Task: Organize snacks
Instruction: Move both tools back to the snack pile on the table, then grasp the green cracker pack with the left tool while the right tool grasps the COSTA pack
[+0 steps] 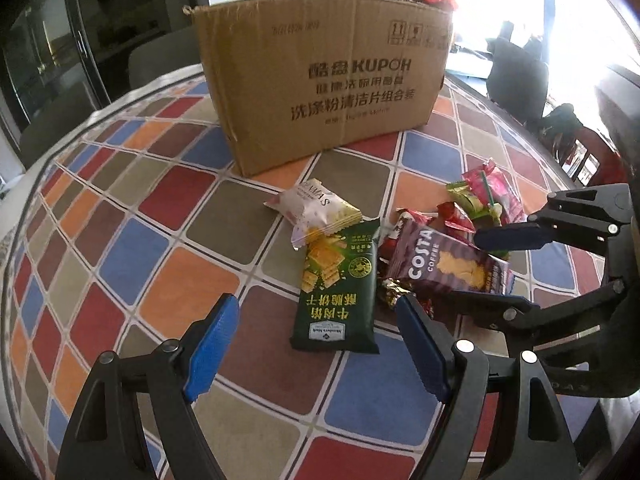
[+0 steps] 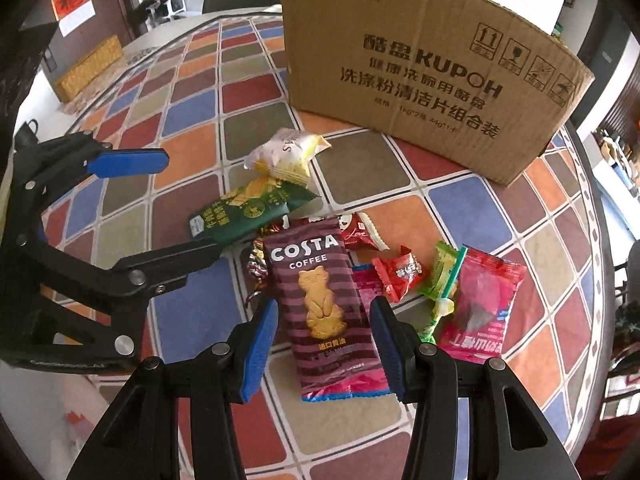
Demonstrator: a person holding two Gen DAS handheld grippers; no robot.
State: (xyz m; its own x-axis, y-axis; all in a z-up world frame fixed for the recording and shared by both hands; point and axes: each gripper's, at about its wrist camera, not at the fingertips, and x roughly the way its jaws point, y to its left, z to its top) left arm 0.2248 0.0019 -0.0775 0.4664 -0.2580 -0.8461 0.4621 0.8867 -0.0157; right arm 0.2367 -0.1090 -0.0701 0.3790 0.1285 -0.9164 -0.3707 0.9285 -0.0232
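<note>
A pile of snacks lies on the chequered table in front of a cardboard box (image 1: 320, 88) (image 2: 432, 80). My left gripper (image 1: 316, 320) is open, its fingers either side of a green cracker pack (image 1: 340, 292) (image 2: 248, 212). My right gripper (image 2: 324, 324) (image 1: 476, 268) is open around the lower end of a purple Costa Coffee biscuit pack (image 2: 320, 304) (image 1: 444, 268), not closed on it. A white wafer pack (image 1: 312, 208) (image 2: 284, 152) lies behind the green pack. A pink pack (image 2: 484, 308), a green candy (image 2: 440, 280) and red candies (image 2: 396, 272) lie to the right.
The table (image 1: 132, 248) has a patchwork cloth of red, blue, orange and brown squares. Chairs (image 1: 516, 76) stand beyond the far edge. A yellow woven object (image 2: 88, 68) sits at the far left of the table in the right wrist view.
</note>
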